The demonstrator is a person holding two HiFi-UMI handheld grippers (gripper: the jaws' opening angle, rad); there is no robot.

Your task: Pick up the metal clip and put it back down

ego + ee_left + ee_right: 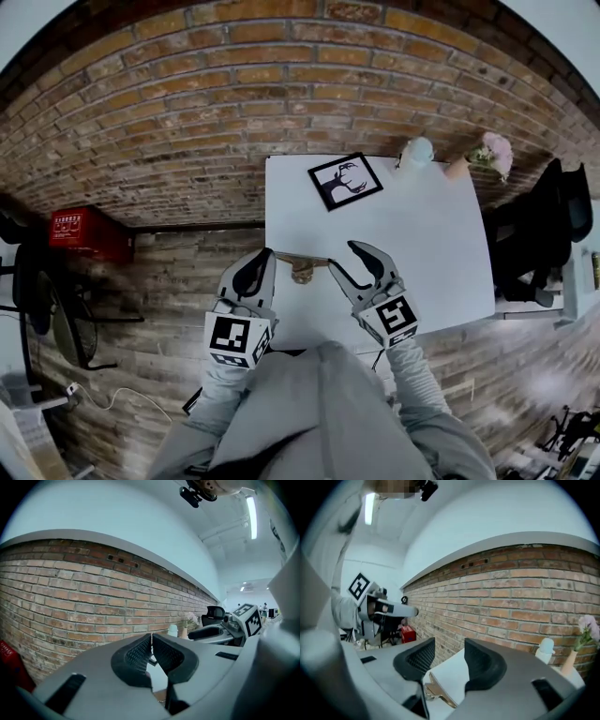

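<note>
A gold-coloured metal clip (pixel 302 270) lies on the white table (pixel 422 244), near its front edge and between my two grippers. My right gripper (pixel 343 255) hovers above and just right of it with its jaws wide apart. In the right gripper view the clip (pixel 436 691) shows low between those open fingers (pixel 480 660), lying on the table and apart from the pads. My left gripper (pixel 262 258) hangs left of the clip. In the left gripper view its pads (pixel 140 656) meet at the tips, and I see nothing held there.
At the table's far edge stand a framed black-and-white picture (pixel 345 180), a white bottle (pixel 415 150) and a vase of flowers (pixel 492 155). A brick wall (pixel 234 103) runs behind. A black chair (pixel 553 225) is at the right and a red box (pixel 80 230) sits on the floor at the left.
</note>
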